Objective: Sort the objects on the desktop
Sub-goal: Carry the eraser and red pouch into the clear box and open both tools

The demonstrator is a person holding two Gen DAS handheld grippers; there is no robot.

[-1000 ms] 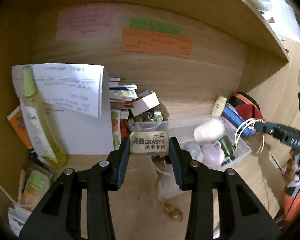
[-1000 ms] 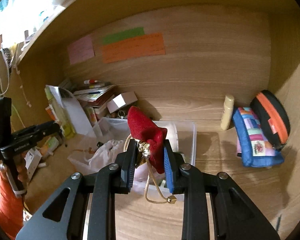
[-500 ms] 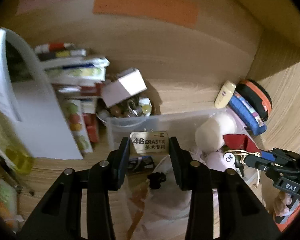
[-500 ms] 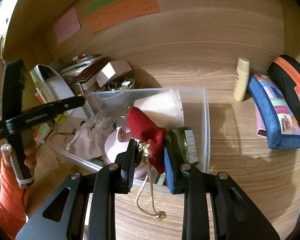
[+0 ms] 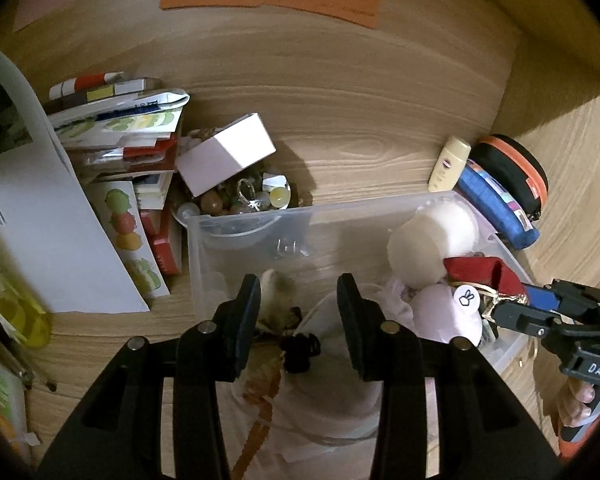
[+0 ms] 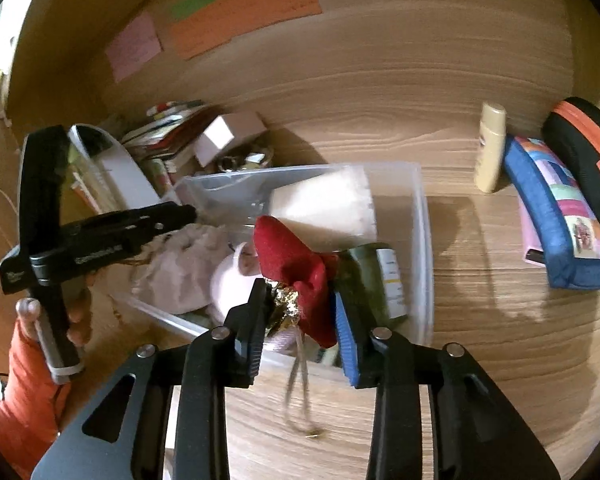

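Hanging over the clear plastic bin [image 5: 236, 240] at the centre of the frame, the left gripper [image 5: 298, 312] is spread wide with nothing between its fingers, apparently so that whatever is let go lands inside. Lower centre in the right wrist view, a red drawstring pouch [image 6: 296, 268] is pinched by the right gripper [image 6: 300, 316] above the bin, presumably for dropping beside the beige pouch [image 6: 176, 268] already stowed there.

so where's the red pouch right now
The red pouch is clamped in the right tool, over the near edge of the clear plastic bin, beside the green jar.
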